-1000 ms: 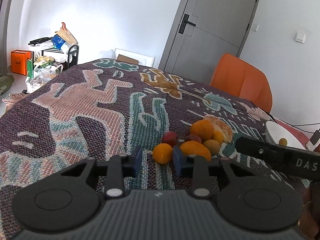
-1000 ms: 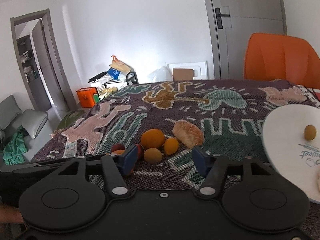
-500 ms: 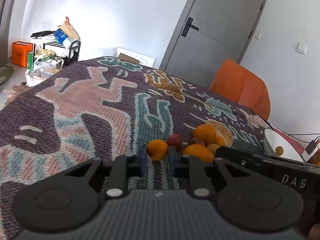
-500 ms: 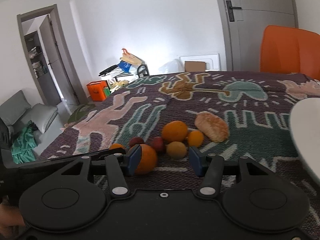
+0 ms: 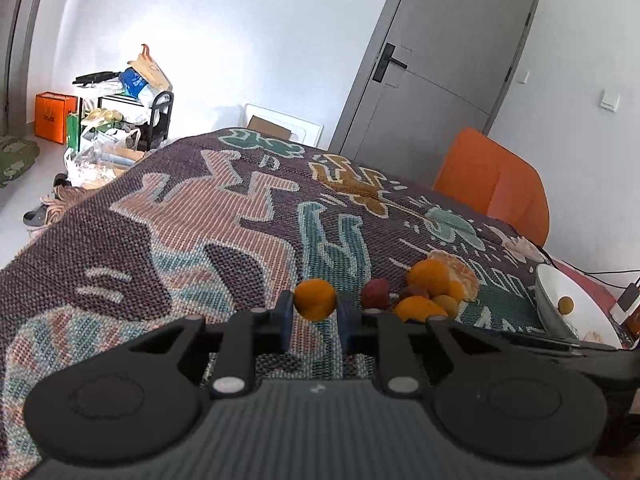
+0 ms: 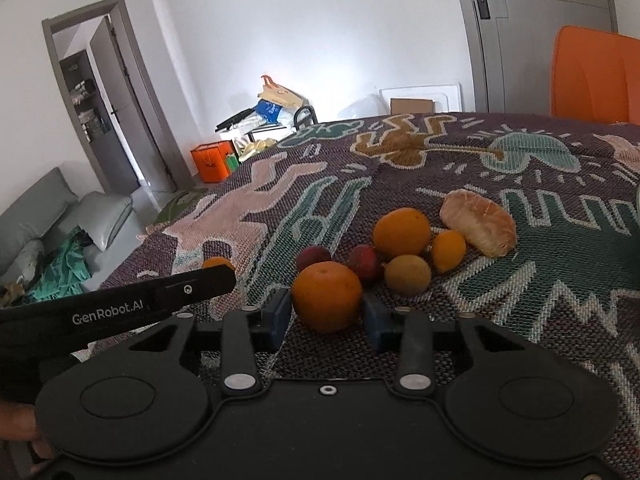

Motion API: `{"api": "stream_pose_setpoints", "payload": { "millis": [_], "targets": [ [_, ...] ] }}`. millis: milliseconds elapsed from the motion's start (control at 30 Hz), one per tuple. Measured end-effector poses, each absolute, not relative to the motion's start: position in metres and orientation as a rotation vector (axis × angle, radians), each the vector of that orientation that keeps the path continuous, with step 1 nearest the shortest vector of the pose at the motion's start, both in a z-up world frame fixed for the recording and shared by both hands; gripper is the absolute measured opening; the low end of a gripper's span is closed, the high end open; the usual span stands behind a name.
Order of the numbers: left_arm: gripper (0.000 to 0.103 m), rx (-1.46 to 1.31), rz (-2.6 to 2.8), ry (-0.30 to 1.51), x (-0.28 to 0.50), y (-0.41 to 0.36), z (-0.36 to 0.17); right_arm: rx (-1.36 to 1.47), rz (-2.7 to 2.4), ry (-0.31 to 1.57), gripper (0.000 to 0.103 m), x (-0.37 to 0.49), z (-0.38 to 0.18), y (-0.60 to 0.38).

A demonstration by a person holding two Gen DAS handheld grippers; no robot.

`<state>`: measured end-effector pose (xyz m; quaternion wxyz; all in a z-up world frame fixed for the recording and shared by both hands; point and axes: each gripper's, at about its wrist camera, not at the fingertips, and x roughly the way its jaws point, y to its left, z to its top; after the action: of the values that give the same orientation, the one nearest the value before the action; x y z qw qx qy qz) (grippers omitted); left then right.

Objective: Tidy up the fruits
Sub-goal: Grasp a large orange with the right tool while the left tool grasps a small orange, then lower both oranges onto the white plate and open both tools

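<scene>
Left gripper (image 5: pixel 315 322): jaws narrow, blue pads clamped on a small orange fruit (image 5: pixel 315 299), which sits between the fingertips above the patterned blanket (image 5: pixel 224 224).

Right gripper (image 6: pixel 326 318): jaws closing around a large orange (image 6: pixel 327 297) that rests on the blanket between the pads; a thin gap shows on the left side, and contact on the right cannot be made out.

Fruit cluster, right wrist view, clock bearings taken from the large orange:
- red fruit (image 6: pixel 314 257), 11 o'clock, just behind.
- second red fruit (image 6: pixel 364 263), 1 o'clock, just beside.
- dull yellow-brown fruit (image 6: pixel 408 275), 2 o'clock, near.
- big orange (image 6: pixel 402 233), 1 o'clock, farther back.
- small yellow-orange fruit (image 6: pixel 448 250), 2 o'clock, touching the peeled citrus (image 6: pixel 478 222).

The left gripper's finger crosses at 9 o'clock, with its held fruit showing at the tip.

White plate (image 5: pixel 576 312): 3 o'clock from the left gripper's held fruit, holding one small yellow fruit (image 5: pixel 565 305).

Surroundings: orange chair (image 5: pixel 492 188) at the blanket's far edge; grey door (image 5: pixel 436 60) behind.
</scene>
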<state>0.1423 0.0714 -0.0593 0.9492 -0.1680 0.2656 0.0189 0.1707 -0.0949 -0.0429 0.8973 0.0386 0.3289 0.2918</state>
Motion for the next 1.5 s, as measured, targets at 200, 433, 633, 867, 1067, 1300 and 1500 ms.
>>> {"api": "stream_pose_setpoints", "payload": {
  "millis": [200, 433, 633, 867, 1067, 1300, 1500],
  "targets": [
    [0.021, -0.313, 0.017, 0.522, 0.141, 0.056, -0.049, 0.094, 0.597, 0.634, 0.036, 0.160, -0.030, -0.112],
    [0.021, -0.276, -0.032, 0.513, 0.143, 0.027, -0.039, 0.141, 0.531, 0.578, 0.036, 0.152, -0.016, -0.148],
    [0.021, -0.238, -0.083, 0.506, 0.147, -0.003, -0.032, 0.177, 0.451, 0.546, 0.036, 0.149, -0.013, -0.186],
    [0.021, -0.200, -0.131, 0.501, 0.152, -0.038, -0.027, 0.220, 0.370, 0.518, 0.036, 0.146, -0.014, -0.228],
    [0.021, -0.164, -0.173, 0.504, 0.157, -0.067, -0.026, 0.246, 0.303, 0.508, 0.036, 0.141, -0.021, -0.259],
    [0.021, -0.130, -0.208, 0.512, 0.163, -0.094, -0.026, 0.279, 0.248, 0.499, 0.043, 0.137, -0.027, -0.286],
    [0.021, -0.103, -0.234, 0.518, 0.169, -0.113, -0.026, 0.306, 0.217, 0.463, 0.049, 0.128, -0.027, -0.308]
  ]
}}
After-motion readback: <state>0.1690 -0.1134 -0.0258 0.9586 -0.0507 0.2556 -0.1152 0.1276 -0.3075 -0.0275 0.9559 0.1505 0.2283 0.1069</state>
